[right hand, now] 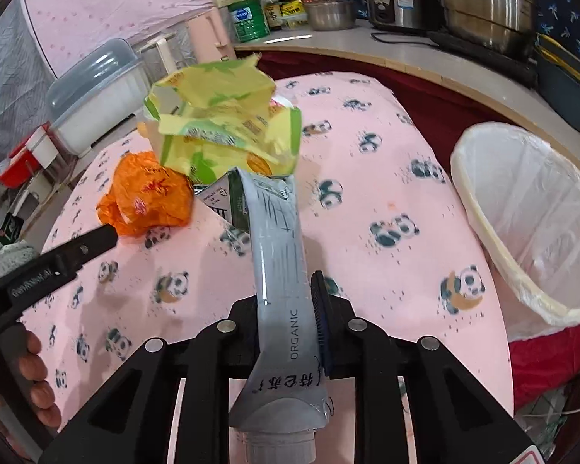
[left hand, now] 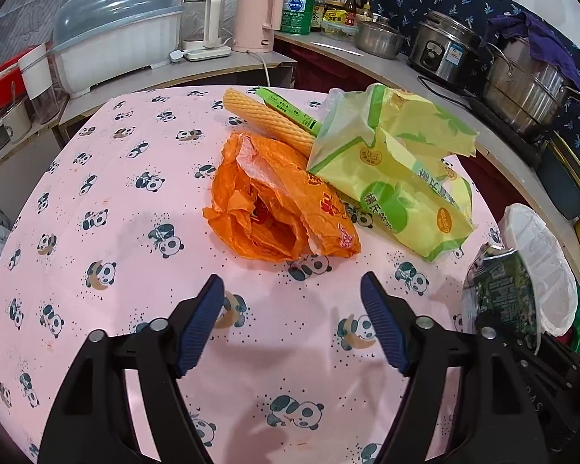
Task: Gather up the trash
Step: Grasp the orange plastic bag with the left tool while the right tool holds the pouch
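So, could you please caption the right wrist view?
Right gripper clamps a flattened carton above the panda tablecloth, lined bin alongside.

both wrist views look steeply down, close over the table [left hand: 96,201], sharing the orange wrapper [left hand: 278,208].

Glossy plastic bags [left hand: 278,201], matt cloth tablecloth [left hand: 143,201].

Flattened grey carton [right hand: 278,247] sitting clamped in right tongs [right hand: 290,324], orange wrapper [left hand: 278,208], green bag [left hand: 398,178], corn cob [left hand: 270,120] lying together on tabletop [left hand: 116,232], lined bin [right hand: 529,224] standing beside.
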Motion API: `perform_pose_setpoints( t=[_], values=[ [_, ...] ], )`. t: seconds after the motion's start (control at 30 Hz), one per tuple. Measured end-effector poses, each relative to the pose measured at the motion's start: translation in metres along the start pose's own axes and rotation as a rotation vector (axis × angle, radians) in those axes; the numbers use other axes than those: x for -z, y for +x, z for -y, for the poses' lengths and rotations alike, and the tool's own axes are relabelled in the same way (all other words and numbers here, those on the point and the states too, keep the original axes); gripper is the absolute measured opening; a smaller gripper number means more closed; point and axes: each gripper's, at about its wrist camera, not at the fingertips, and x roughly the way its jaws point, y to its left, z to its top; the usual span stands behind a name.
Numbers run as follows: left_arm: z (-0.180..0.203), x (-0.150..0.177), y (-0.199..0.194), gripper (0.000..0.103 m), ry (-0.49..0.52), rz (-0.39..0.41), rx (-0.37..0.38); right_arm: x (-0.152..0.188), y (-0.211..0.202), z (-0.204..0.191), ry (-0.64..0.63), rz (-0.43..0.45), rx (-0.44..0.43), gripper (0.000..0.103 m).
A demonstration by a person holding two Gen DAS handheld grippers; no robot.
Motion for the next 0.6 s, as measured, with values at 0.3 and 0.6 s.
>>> perform_pose_setpoints(
  t=[0.3, 0.6],
  values=[
    [-0.011, -0.029, 0.016, 0.088, -0.061, 0.017, 0.014, -0.036, 0.002, -0.006, 0.023, 0.056, -0.026, 0.020],
    [-0.011, -0.046, 0.058, 0.083, -0.115, -0.055, 0.038, -0.056, 0.017, -0.006, 0.048, 0.063, -0.024, 0.020]
  ],
)
